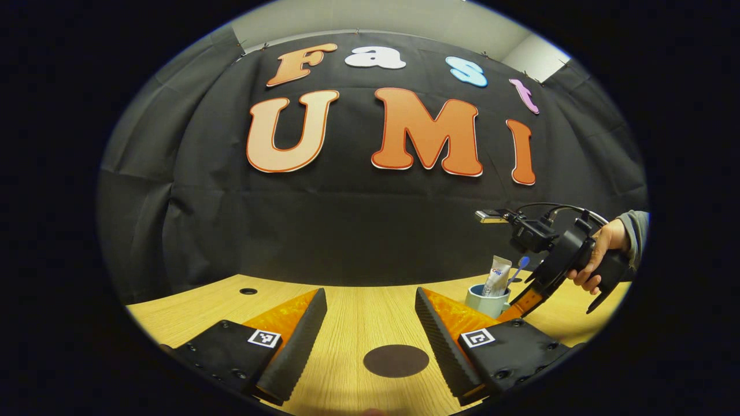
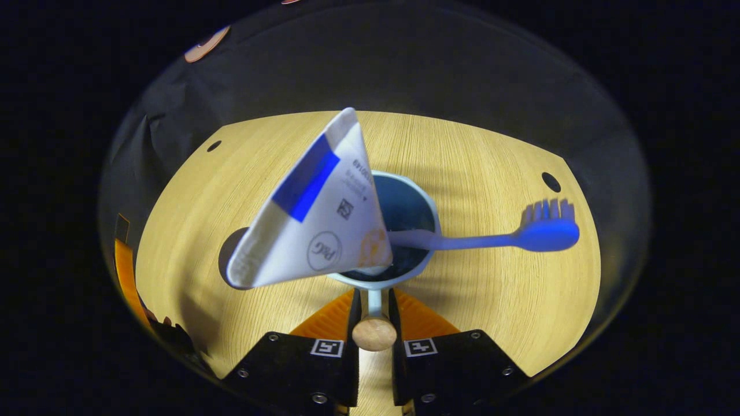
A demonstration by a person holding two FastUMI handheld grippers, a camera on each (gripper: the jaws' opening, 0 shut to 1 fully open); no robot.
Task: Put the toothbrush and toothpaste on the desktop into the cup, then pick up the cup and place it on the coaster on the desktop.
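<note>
A pale blue cup point(image 2: 430, 216) holds a white toothpaste tube point(image 2: 315, 214) and a blue toothbrush point(image 2: 543, 234), both leaning out over its rim. My right gripper point(image 2: 374, 296) is shut on the cup's handle point(image 2: 374, 309), which ends in a wooden knob. In the left gripper view the cup point(image 1: 487, 301) is at the right, with a hand holding the right gripper point(image 1: 523, 303) against it. My left gripper point(image 1: 370, 294) is open over the table, and the dark round coaster point(image 1: 396, 360) lies between its fingers. I cannot tell if the cup is lifted off the table.
The wooden desktop point(image 1: 358, 312) has small round holes, one at the far left point(image 1: 248, 291). In the right gripper view the coaster point(image 2: 228, 257) peeks out from behind the tube, and the left gripper point(image 2: 124, 271) is at the left edge. The black cloth wall stands behind.
</note>
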